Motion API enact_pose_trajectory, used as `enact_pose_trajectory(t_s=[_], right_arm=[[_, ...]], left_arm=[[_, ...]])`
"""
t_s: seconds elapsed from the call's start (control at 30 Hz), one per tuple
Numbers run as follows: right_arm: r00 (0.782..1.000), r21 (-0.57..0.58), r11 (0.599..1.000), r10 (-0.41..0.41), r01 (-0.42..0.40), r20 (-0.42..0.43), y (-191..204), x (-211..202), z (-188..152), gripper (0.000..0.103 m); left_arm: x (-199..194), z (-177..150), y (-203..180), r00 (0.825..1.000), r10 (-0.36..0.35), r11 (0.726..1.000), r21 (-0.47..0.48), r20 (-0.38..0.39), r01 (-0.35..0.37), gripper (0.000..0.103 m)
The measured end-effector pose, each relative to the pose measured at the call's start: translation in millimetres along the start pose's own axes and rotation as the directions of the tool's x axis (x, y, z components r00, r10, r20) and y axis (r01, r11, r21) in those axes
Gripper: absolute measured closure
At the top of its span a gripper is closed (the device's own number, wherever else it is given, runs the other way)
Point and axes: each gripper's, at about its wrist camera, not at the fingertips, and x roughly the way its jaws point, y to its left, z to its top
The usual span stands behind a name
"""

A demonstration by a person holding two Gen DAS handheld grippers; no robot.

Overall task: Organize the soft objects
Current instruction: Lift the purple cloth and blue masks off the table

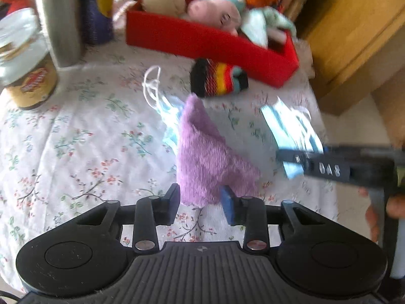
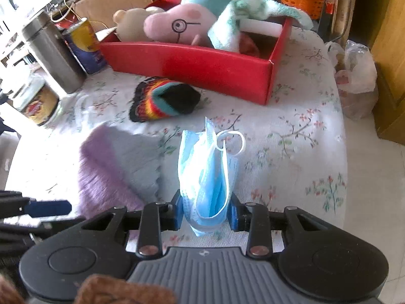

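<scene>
Right gripper (image 2: pixel 204 212) was clamped on a folded blue mask (image 2: pixel 206 174), which stood up between its pads and reached forward toward the striped sock (image 2: pixel 164 98) and the red box (image 2: pixel 202 68) of plush toys beyond it. Left gripper (image 1: pixel 201 204) had its jaws narrowed around the near edge of a purple cloth (image 1: pixel 205 152); the cloth rose ahead of the fingers, though whether both pads pressed it could not be told. Another mask (image 1: pixel 162 103) lay on the tablecloth (image 1: pixel 76 139) just behind the cloth, with the sock farther ahead, in front of the box.
</scene>
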Motion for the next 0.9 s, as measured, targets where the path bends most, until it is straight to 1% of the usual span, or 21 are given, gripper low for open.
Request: enact_pose_trajectory(t_s=[0.03, 0.1, 0.13, 0.17, 0.2, 0.27, 0.3, 0.33, 0.43, 0.5, 0.53, 0.57, 0.6, 0.67, 0.73, 0.8, 0.83, 0.9], right_arm=[[1.000, 0.011, 1.000, 0.010, -0.010, 0.011, -0.9, -5.4, -2.1, 0.097], [0.999, 0.041, 0.999, 0.033, -0.035, 0.038, -5.6, -15.0, -4.4, 0.097], [0.998, 0.055, 0.997, 0.047, -0.050, 0.049, -7.6, -18.7, -5.1, 0.097], [0.996, 0.075, 0.995, 0.063, -0.068, 0.061, -11.1, -22.1, -5.6, 0.097], [0.995, 0.096, 0.992, 0.078, -0.084, 0.068, -15.1, -23.6, -5.6, 0.097], [0.993, 0.120, 0.988, 0.092, -0.100, 0.067, -21.2, -22.0, -4.8, 0.097], [0.994, 0.130, 0.986, 0.092, -0.099, 0.064, -23.2, -19.8, -4.4, 0.097], [0.994, 0.138, 0.985, 0.093, -0.101, 0.059, -25.1, -17.9, -4.2, 0.097], [0.993, 0.151, 0.982, 0.107, -0.114, 0.051, -28.4, -12.2, -1.1, 0.096], [0.992, 0.147, 0.982, 0.113, -0.120, 0.059, -29.9, -12.5, 1.1, 0.096], [0.991, 0.145, 0.982, 0.115, -0.123, 0.062, -31.3, -13.4, 0.9, 0.096], [0.991, 0.148, 0.981, 0.116, -0.124, 0.065, -33.3, -14.2, 1.7, 0.096], [0.991, 0.153, 0.980, 0.116, -0.125, 0.069, -35.9, -15.4, 1.9, 0.096], [0.989, 0.164, 0.978, 0.117, -0.130, 0.089, -41.4, -20.1, 3.8, 0.096], [0.987, 0.185, 0.973, 0.120, -0.139, 0.111, -46.1, -26.0, 5.4, 0.096], [0.983, 0.197, 0.969, 0.125, -0.151, 0.136, -49.2, -32.1, 7.3, 0.096], [0.981, 0.199, 0.968, 0.127, -0.155, 0.147, -49.3, -35.2, 7.6, 0.096], [0.977, 0.199, 0.966, 0.135, -0.167, 0.165, -47.7, -40.2, 7.7, 0.096]], left_arm=[[-3.5, 1.2, 4.2, 1.000, -0.009, 1.000, -0.017, 0.009, 0.009, 0.067], [-6.3, 4.8, 11.4, 0.999, -0.023, 0.999, -0.047, 0.026, 0.025, 0.060], [-3.5, 6.3, 12.1, 1.000, -0.025, 0.999, -0.048, 0.019, 0.025, 0.050], [1.9, 6.3, 10.0, 1.000, -0.013, 0.999, -0.051, 0.009, 0.013, 0.036], [10.9, 3.8, 6.0, 1.000, 0.009, 0.998, -0.055, 0.002, -0.009, 0.032], [29.7, 3.0, -5.3, 0.999, 0.051, 0.998, -0.035, -0.012, -0.051, 0.030], [39.4, 4.1, -11.9, 0.998, 0.059, 0.998, -0.016, -0.023, -0.059, 0.028], [46.9, 6.1, -17.5, 0.998, 0.064, 0.998, -0.003, -0.028, -0.064, 0.023], [62.4, 12.3, -39.3, 0.997, 0.076, 0.997, 0.029, -0.009, -0.076, 0.022], [65.0, 13.2, -50.5, 0.997, 0.073, 0.996, 0.052, -0.005, -0.073, 0.033], [64.3, 11.3, -54.2, 0.998, 0.069, 0.996, 0.058, -0.012, -0.069, 0.055], [64.6, 9.8, -59.0, 0.998, 0.035, 0.997, 0.069, -0.047, -0.032, 0.066], [63.8, 9.5, -59.8, 0.998, -0.001, 0.998, 0.063, -0.068, 0.006, 0.067], [54.3, 5.8, -61.3, 0.992, -0.093, 0.995, 0.038, -0.081, 0.097, 0.081], [40.9, 4.5, -64.4, 0.987, -0.146, 0.988, 0.044, -0.065, 0.149, 0.088], [20.7, 6.8, -61.4, 0.982, -0.186, 0.982, 0.037, -0.003, 0.186, 0.089], [8.2, 7.9, -56.3, 0.977, -0.210, 0.978, 0.023, 0.037, 0.210, 0.089], [-12.0, 7.2, -40.5, 0.969, -0.231, 0.972, -0.014, 0.090, 0.233, 0.089]])
